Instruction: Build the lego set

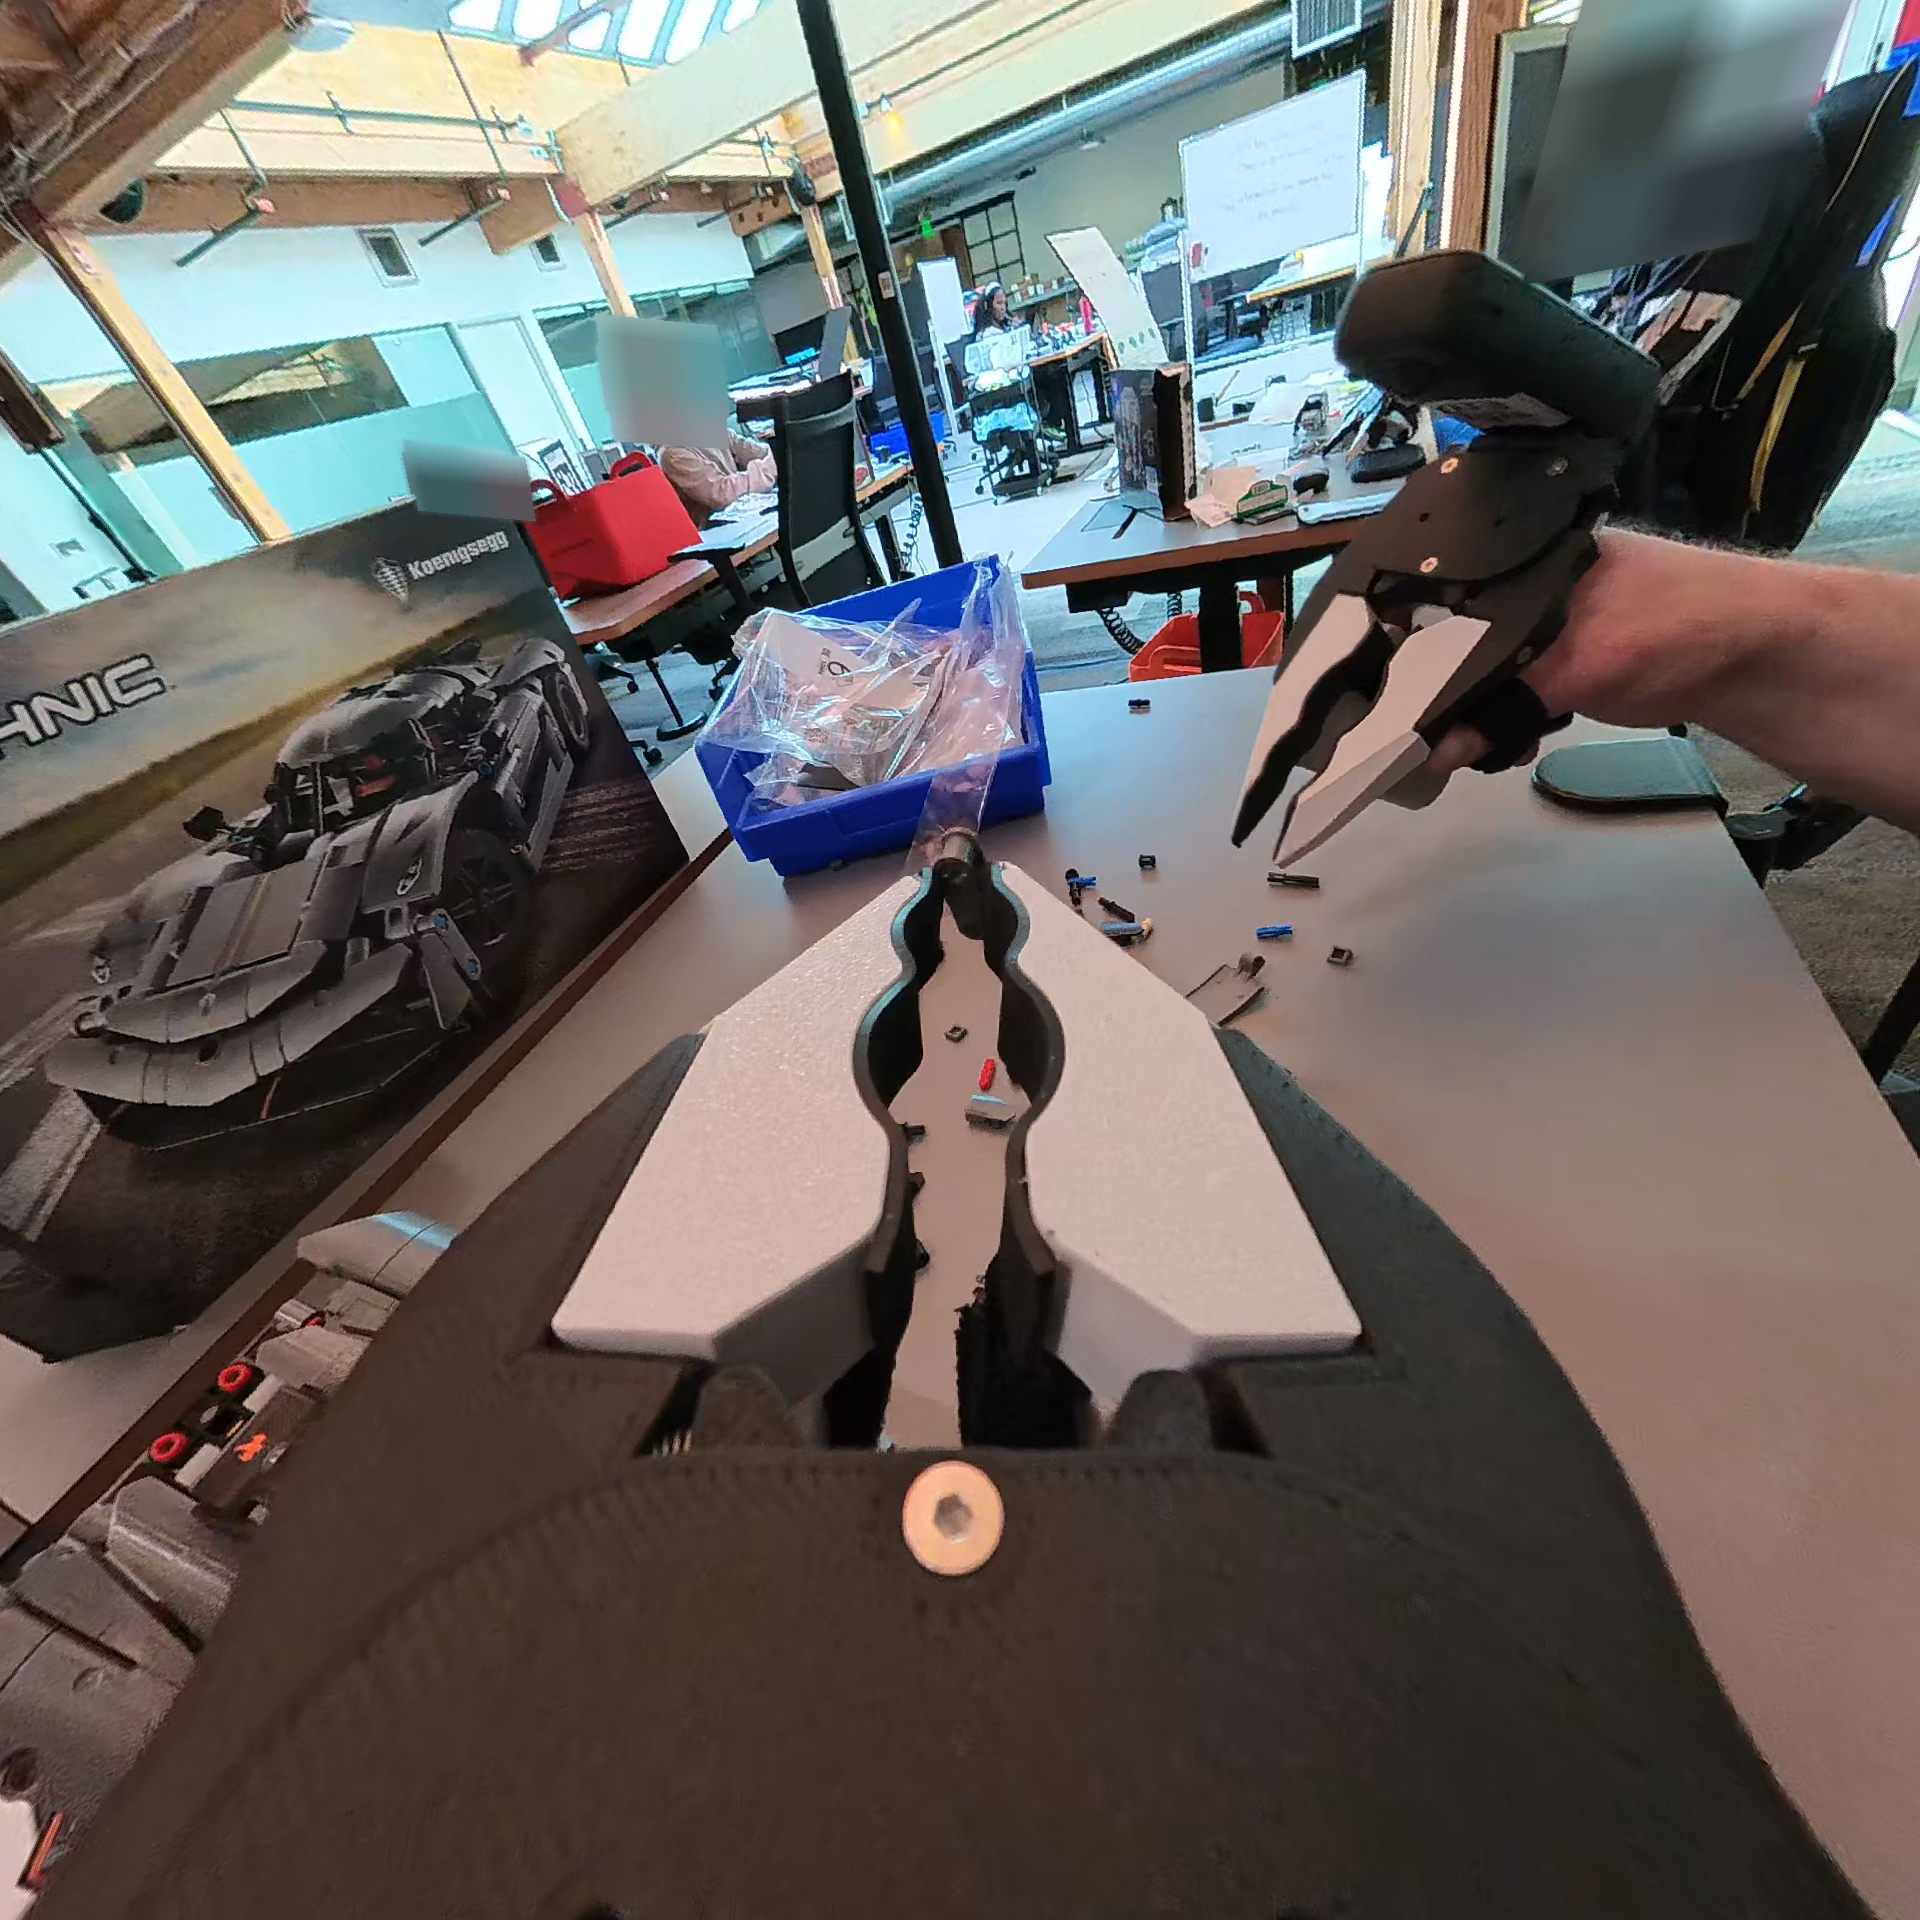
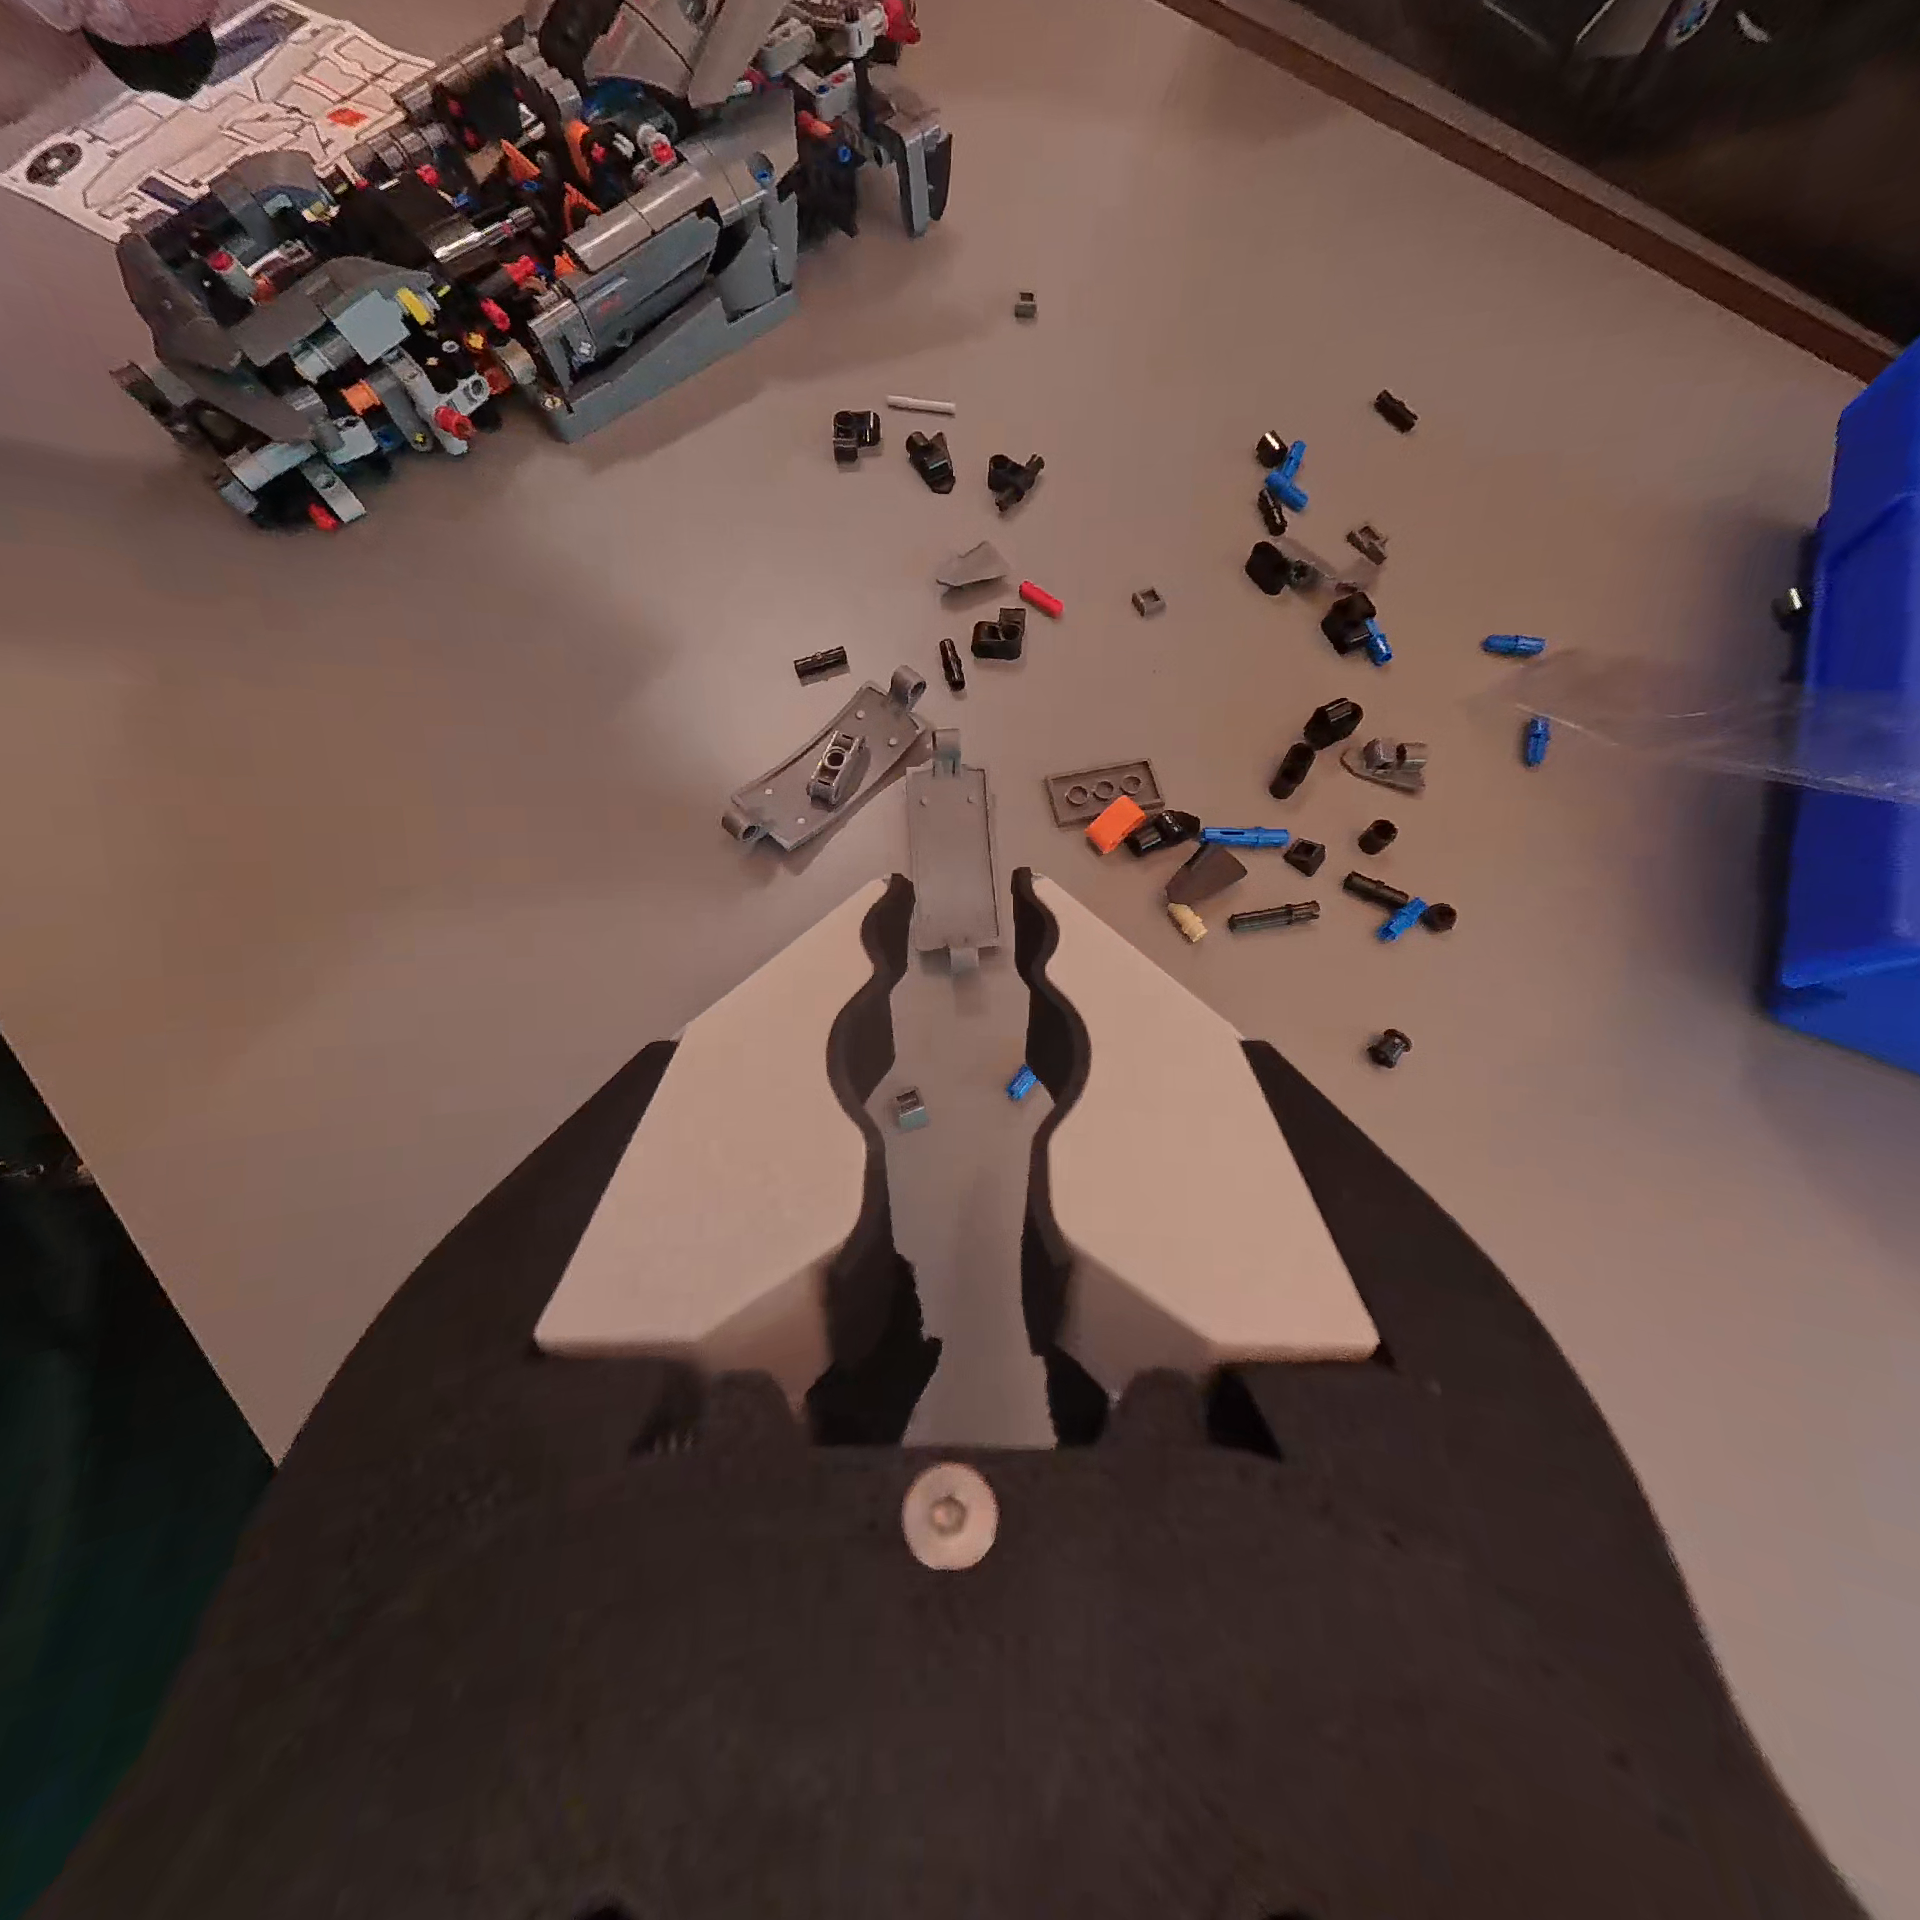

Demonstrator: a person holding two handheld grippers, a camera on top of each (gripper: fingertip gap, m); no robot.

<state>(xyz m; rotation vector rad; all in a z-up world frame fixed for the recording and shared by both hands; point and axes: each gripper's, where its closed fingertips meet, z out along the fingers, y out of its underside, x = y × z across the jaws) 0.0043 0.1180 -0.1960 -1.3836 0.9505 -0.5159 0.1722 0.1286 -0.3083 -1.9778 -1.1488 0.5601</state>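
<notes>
1. On the grey table, right under the right gripper, lies a flat grey piece. The gripper's fingers are spread and empty, one on each side of the piece, and they look to hang just above it.
2. I think the step now is to pick up this flat piece. To do it well, go straight down, keep the piece in the middle, and squeeze its two long sides softly so it does not flip or slide.
3. Just beside it is a curved grey piece, almost touching. Take care not to bump it.
4. A bit farther on, many little black, blue and red pieces are scattered about.
5. The left gripper is pinched tight on the end of a clear bag. A small dark bit sits right at the pinch. I can't tell if it is inside the bag.
6. The bag runs back to a blue bin full of more clear bags.
7. Farther off sits the half-built car, well apart from the loose pieces, on a paper guide.
8. The big box with the car picture leans at the table's edge.
</notes>
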